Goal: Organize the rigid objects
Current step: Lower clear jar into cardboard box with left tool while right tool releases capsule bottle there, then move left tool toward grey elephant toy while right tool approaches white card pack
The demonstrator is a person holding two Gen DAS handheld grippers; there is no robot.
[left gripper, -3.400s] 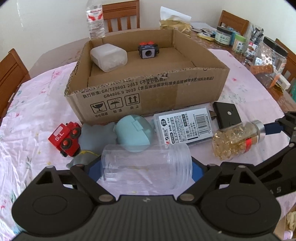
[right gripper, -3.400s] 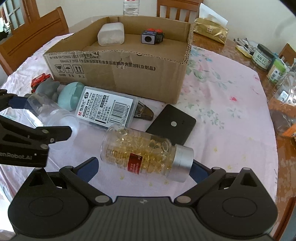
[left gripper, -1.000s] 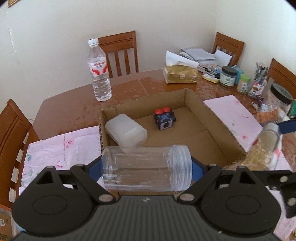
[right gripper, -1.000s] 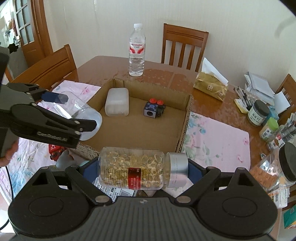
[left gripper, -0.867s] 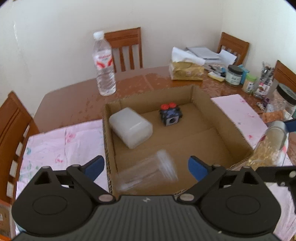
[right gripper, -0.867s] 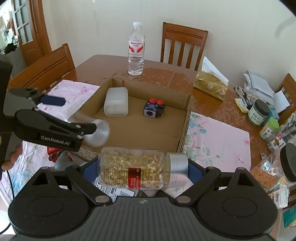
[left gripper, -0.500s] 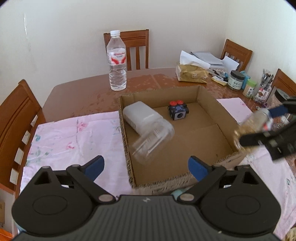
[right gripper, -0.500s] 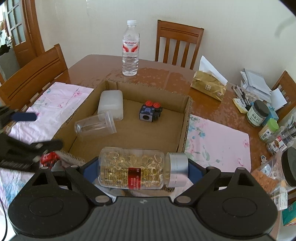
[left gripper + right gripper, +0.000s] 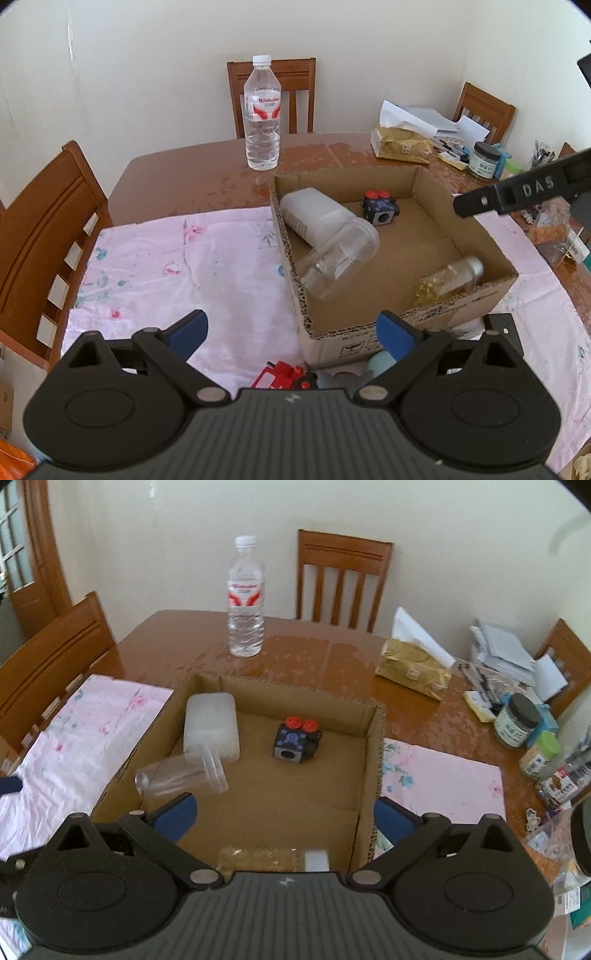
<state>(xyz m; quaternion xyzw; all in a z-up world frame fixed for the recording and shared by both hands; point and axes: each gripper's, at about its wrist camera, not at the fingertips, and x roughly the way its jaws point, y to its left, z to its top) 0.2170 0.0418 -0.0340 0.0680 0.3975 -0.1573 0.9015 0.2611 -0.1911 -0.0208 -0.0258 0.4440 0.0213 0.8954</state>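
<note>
from my left wrist view, my left claw stands with its blue pads wide apart and nothing between them, poised above the pink flowered cloth on the counter. the cardboard box sits at about 2 o'clock from the claw. inside it, the clear plastic jar lies tilted along the left wall, its wide mouth toward 1 o'clock and touching the white plastic container in the 11 o'clock corner. the black cube with red knobs rests near the far wall. the capsule bottle lies on its side in the box's 4 o'clock corner against the near wall. a red toy truck and a pale teal thing peek out by the box's near side, at 6 o'clock. a water bottle stands upright at 12 o'clock. my right claw's arm crosses in at 3 o'clock.

from my right wrist view, my right claw is also spread open and empty, hanging over the box. the capsule bottle lies blurred just below the claw, at 6 o'clock, on the box floor. the clear jar is at 10 o'clock, against the white container. the cube sits at 12 o'clock, the water bottle beyond it.
</note>
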